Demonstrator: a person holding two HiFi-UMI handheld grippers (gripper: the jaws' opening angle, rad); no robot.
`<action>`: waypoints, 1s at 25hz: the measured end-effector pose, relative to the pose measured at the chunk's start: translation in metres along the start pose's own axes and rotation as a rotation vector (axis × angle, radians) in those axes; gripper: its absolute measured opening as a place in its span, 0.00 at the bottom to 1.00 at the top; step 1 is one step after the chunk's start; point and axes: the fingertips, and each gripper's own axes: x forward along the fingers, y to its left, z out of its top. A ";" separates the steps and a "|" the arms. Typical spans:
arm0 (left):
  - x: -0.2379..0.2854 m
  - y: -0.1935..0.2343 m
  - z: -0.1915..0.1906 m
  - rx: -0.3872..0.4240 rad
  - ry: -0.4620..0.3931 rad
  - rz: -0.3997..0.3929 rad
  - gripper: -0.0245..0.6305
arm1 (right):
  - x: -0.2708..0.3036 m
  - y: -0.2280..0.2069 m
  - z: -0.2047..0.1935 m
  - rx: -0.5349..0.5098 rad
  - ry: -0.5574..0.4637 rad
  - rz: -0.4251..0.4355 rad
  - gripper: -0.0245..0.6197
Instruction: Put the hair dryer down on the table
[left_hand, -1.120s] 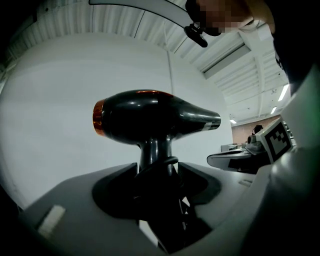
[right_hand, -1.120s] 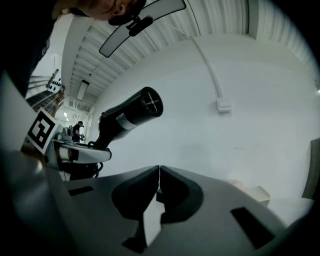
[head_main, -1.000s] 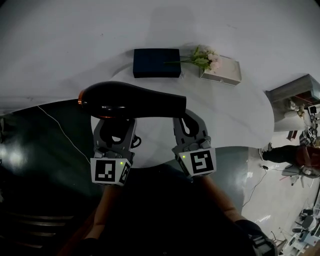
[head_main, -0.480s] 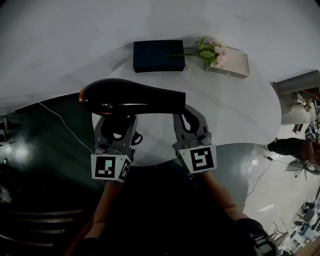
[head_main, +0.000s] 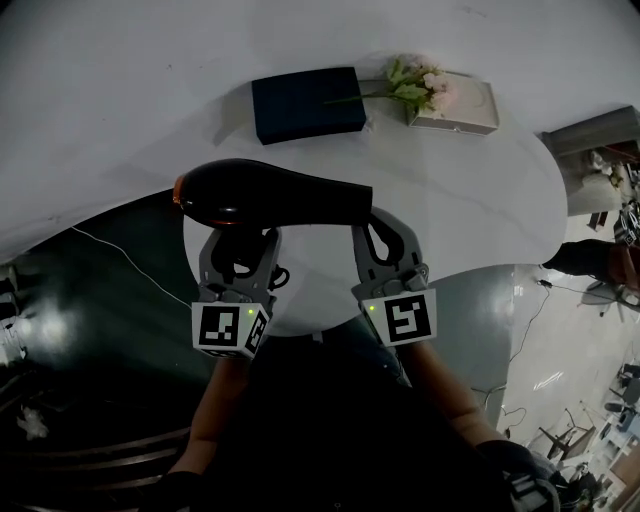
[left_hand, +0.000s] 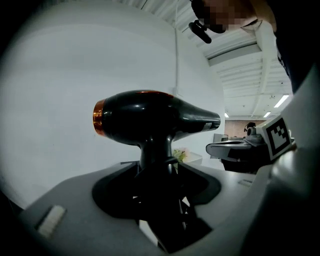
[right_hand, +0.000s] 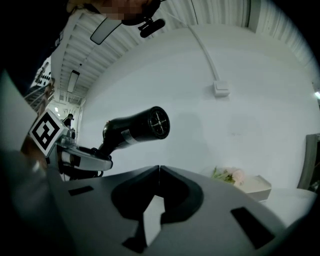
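A black hair dryer with an orange back ring is held level above the near edge of the round white table. My left gripper is shut on its handle, which stands upright between the jaws in the left gripper view, barrel pointing right. The dryer's nozzle faces the right gripper view from the upper left. My right gripper sits just right of the dryer's nozzle end, jaws shut with nothing between them.
At the table's far side lie a dark blue box and a white tray with a pink and green flower sprig. A white wall curves behind. Dark floor lies left, with a thin cable.
The dryer and both grippers stay in the same grip. The view has shifted slightly, with the box and flowers higher and the table swung to the right.
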 end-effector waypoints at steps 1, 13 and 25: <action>0.003 0.002 -0.004 -0.001 0.009 -0.010 0.44 | 0.000 0.000 -0.004 0.001 0.009 -0.009 0.06; 0.027 0.015 -0.055 -0.023 0.125 -0.084 0.44 | 0.001 0.004 -0.039 0.009 0.091 -0.089 0.06; 0.047 0.017 -0.098 -0.078 0.275 -0.088 0.44 | -0.005 0.000 -0.056 0.017 0.130 -0.126 0.06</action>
